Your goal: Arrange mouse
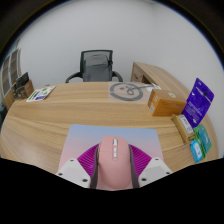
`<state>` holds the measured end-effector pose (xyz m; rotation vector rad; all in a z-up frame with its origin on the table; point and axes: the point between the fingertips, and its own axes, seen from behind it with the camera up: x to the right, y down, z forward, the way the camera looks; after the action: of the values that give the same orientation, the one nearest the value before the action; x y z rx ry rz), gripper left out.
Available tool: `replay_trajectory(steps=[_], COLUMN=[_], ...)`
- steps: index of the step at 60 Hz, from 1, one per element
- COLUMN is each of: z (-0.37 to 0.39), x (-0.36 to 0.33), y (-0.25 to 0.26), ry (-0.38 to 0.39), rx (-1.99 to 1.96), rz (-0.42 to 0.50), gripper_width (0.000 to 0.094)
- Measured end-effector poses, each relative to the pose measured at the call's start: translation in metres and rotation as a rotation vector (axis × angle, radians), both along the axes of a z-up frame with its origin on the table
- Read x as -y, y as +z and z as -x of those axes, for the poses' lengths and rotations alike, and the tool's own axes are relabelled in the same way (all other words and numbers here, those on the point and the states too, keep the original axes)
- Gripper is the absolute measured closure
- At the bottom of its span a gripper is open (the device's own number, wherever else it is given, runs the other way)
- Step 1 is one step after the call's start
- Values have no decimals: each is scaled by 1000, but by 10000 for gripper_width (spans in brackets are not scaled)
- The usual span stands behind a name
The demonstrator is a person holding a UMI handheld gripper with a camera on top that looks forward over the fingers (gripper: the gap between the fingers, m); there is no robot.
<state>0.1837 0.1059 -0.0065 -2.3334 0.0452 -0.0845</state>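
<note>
Pink mouse (114,165) gripped by gripper (113,172); cardboard box (168,100) and chair (96,65) beyond.

A pale pink mouse (113,163) with a light scroll wheel sits lengthwise between the gripper (113,172) fingers' purple pads, near end of the wooden desk, nose pointing away.

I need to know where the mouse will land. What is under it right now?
The mouse sits between the pink pads, and beyond it lies a light mouse mat on the wooden desk. Whatever lies directly beneath the mouse is covered.
</note>
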Motion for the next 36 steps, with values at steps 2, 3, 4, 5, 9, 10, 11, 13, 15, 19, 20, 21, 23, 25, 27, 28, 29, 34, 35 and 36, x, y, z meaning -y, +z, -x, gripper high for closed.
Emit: replay_trajectory(steps=[2, 3, 4, 5, 9, 10, 11, 13, 15, 19, 20, 21, 23, 25, 27, 28, 29, 34, 35, 36], z=[0, 0, 0, 0, -2, -5, -8, -12, -15, -15, -14, -12, -8, -2, 6, 10, 15, 42, 49, 56], x=[-1, -1, -1, 0, 4, 5, 6, 10, 14, 27, 31, 35, 44, 55, 66, 72, 79, 118, 126, 134], y=[0, 0, -1, -2, -4, -2, -2, 1, 5, 18, 21, 25, 32, 40, 48, 53, 57, 81, 85, 90], ry=[10, 13, 16, 17, 10, 4, -3, -17, -30, -50, -54, -59, -65, -73, -80, -84, -88, -97, -101, -104], rx=[11, 15, 17, 17, 11, 15, 22, 34, 41, 37, 34, 31, 22, 12, 1, -5, -11, -39, -45, -53], rz=[4, 9, 13, 23, 48, 50, 50, 55, 54, 34, 28, 23, 15, 3, -11, -18, -26, -59, -66, -72], gripper_width=[439, 423, 412, 402, 292, 226, 111, 103, 117, 86, 87, 88, 94, 95, 96, 95, 95, 98, 98, 97])
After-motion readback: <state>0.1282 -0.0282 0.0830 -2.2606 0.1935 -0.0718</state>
